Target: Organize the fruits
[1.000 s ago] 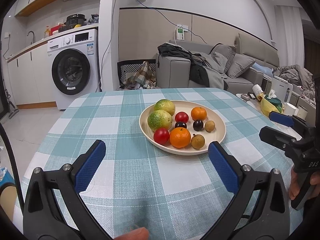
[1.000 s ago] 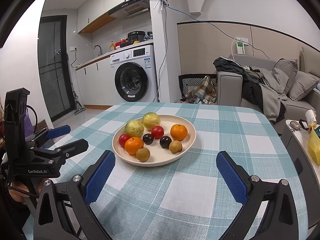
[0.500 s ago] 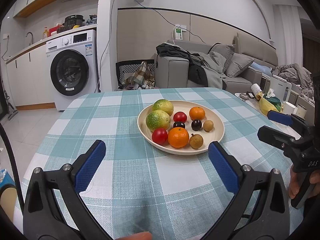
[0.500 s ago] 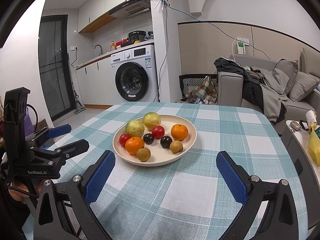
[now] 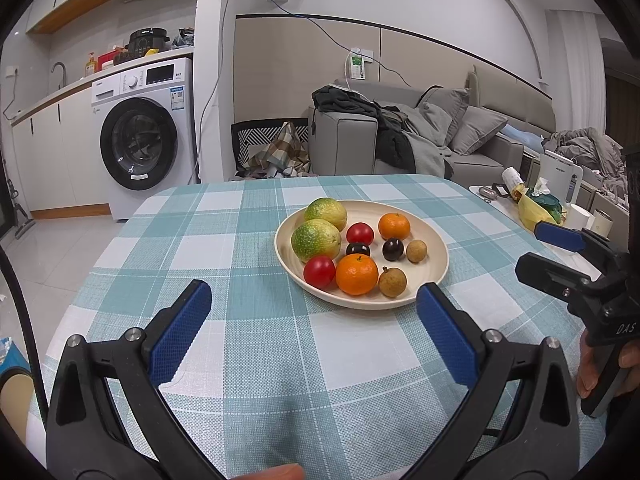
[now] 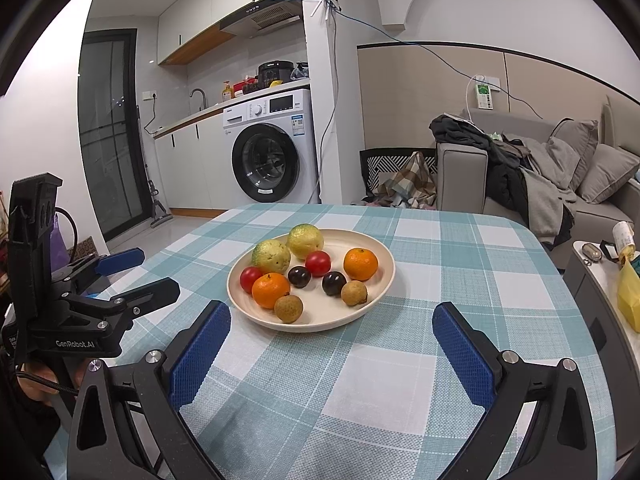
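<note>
A cream plate (image 5: 436,248) sits mid-table on a teal-and-white checked tablecloth (image 5: 256,344), holding nine fruits: two mottled green-yellow ones (image 5: 316,238), two glossy red ones (image 5: 319,272), two oranges (image 5: 357,274), two dark, nearly black ones, perhaps plums (image 5: 393,249), and two small tan ones (image 5: 393,281). The left gripper (image 5: 314,320) and right gripper (image 6: 332,340) hover short of the plate, both spread wide and empty

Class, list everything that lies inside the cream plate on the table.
The plate holds two green-yellow fruits, two oranges, two red fruits, two dark plums and two brown longans. The plate surface beneath each fruit is covered.
</note>
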Action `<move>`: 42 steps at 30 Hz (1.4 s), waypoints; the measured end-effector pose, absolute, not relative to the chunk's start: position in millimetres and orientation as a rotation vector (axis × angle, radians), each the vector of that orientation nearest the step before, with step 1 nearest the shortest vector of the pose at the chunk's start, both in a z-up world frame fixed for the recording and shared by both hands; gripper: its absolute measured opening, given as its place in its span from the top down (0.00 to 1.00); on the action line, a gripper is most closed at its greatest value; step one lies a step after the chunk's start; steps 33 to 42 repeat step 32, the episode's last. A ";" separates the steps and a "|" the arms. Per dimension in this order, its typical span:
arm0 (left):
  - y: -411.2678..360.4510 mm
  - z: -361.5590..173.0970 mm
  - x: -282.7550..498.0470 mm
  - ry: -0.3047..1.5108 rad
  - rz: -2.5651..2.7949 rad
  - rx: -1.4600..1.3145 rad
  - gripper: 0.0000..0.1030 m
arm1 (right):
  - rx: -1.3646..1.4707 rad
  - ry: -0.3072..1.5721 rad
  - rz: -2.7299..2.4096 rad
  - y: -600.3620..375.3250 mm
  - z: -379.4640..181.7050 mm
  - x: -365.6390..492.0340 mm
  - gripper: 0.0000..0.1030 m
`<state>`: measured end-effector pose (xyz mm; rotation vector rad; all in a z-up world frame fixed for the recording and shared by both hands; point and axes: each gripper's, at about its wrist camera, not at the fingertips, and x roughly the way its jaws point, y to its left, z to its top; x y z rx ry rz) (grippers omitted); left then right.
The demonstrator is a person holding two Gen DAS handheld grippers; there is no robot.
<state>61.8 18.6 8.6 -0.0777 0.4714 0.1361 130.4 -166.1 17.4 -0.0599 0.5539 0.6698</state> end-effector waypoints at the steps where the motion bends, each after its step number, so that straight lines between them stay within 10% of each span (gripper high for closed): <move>1: 18.7 8.6 61.8 0.472 0.137 -0.077 0.01 | -0.060 0.555 0.670 -165.9 17.3 130.6 0.00; 42: 14.4 8.2 59.7 0.465 0.130 -0.088 0.01 | -0.068 0.555 0.675 -162.4 16.8 129.8 0.00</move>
